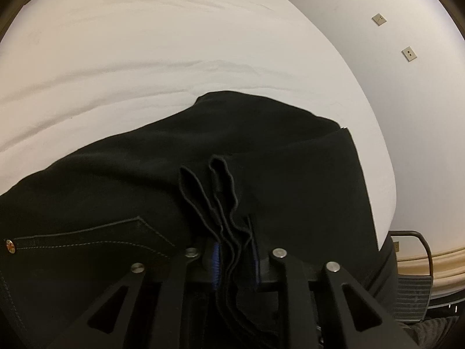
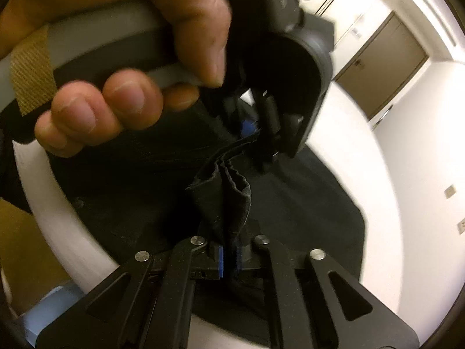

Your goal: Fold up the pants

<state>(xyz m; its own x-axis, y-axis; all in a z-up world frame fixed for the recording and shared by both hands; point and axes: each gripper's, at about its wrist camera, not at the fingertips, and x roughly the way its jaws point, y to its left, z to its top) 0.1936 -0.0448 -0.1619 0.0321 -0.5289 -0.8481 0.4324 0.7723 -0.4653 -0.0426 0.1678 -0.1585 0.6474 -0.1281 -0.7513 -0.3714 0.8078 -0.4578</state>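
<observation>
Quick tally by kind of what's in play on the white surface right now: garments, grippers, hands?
Black denim pants: 1
Two-finger grippers with blue pads: 2, left gripper and right gripper, each shut on the pants
Bare hands: 1
Total: 4

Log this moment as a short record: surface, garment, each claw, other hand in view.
surface: white table
garment: black pants, lying on the table
left claw: shut on bunched pants edges
right claw: shut on a pants fold
hand: holds the left claw's handle, seen in the right wrist view
</observation>
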